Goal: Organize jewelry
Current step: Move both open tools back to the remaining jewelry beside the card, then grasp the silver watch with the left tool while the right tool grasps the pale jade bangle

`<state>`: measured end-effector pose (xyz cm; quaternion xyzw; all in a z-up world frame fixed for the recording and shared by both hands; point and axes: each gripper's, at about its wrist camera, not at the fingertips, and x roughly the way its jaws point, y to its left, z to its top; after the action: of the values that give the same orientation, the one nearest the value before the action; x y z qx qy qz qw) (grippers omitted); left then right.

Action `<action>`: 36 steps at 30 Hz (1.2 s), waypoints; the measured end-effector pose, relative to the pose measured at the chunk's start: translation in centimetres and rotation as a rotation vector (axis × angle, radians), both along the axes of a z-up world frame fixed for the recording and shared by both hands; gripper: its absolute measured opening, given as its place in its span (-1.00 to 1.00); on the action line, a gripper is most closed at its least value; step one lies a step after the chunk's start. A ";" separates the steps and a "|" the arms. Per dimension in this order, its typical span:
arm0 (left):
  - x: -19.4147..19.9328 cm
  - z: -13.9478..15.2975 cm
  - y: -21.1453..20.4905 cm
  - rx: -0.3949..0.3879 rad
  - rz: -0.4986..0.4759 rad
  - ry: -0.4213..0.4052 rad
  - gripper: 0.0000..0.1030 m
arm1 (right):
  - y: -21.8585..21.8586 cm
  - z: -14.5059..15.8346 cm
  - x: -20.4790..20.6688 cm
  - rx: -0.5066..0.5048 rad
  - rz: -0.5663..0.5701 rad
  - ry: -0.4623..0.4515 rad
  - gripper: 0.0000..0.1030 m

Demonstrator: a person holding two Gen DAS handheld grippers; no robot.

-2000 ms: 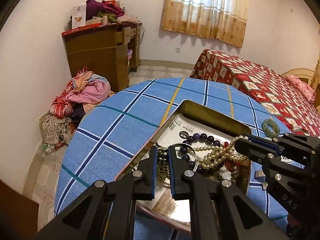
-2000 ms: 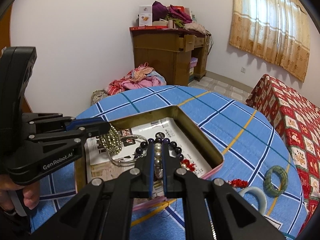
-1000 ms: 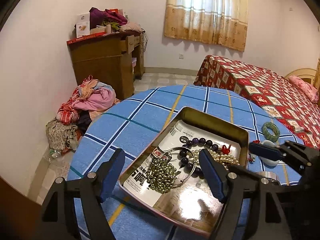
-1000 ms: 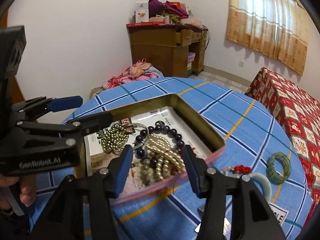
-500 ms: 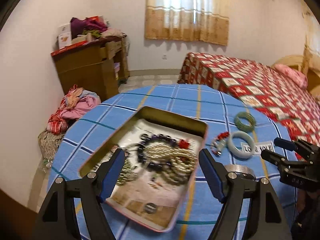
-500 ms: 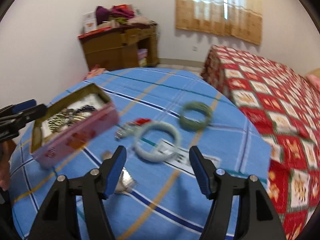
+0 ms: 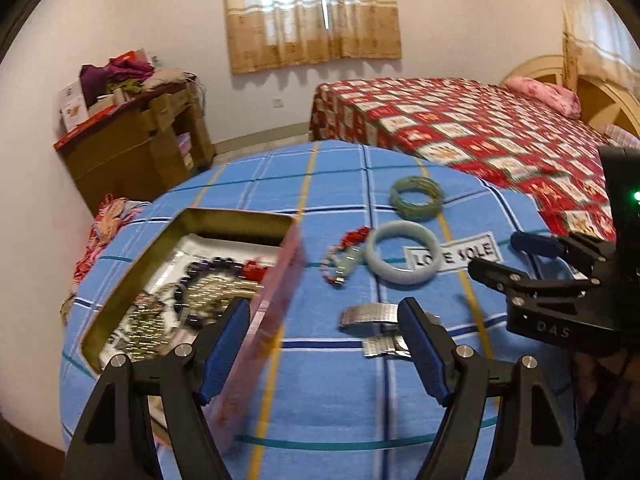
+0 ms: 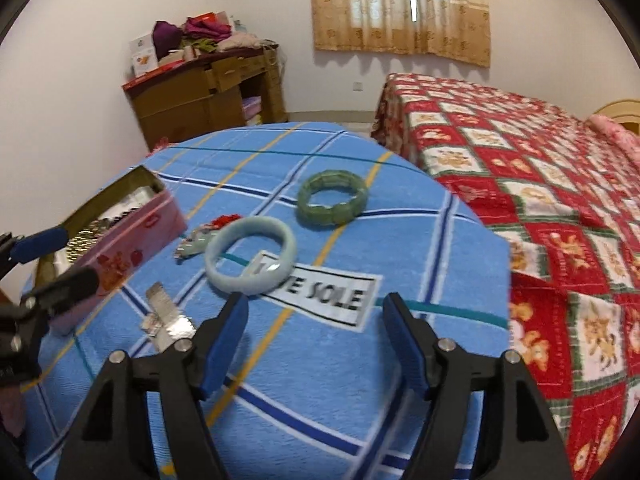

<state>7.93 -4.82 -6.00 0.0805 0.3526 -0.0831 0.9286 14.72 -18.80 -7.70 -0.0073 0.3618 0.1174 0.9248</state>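
Left wrist view, tin (image 7: pixel 224 218) lengthwise away

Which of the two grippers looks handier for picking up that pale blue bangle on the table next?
Probably the right gripper: it is open, empty, and the pale blue bangle lies just ahead of its fingers. The left gripper, also open, faces the metal watch band beside the tin.

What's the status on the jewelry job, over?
Left gripper open, empty. Right gripper open, jaws just widened, empty. Pale bangle, green bracelet, metal watchband outside tin. Nothing blocking.
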 end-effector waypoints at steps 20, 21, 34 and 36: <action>1.8 -4.5 -4.5 -0.035 -0.139 0.221 0.18 | -1.1 -0.7 -1.5 -0.023 -0.028 -0.028 0.49; 1.6 -4.5 -4.4 -0.037 -0.145 0.219 0.00 | -1.2 -0.6 -1.5 -0.018 -0.029 -0.030 0.49; 0.4 -2.9 -0.9 -0.108 -0.138 0.154 -0.21 | 0.9 0.7 -0.1 -0.011 0.047 -0.008 0.49; 0.5 -3.0 -0.6 -0.115 -0.131 0.154 -0.22 | 1.7 0.9 0.8 -0.022 0.062 -0.004 0.49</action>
<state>8.40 -5.45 -8.96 0.0433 0.4117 -0.1696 0.8943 15.49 -17.09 -6.77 -0.0286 0.3609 0.1419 0.9213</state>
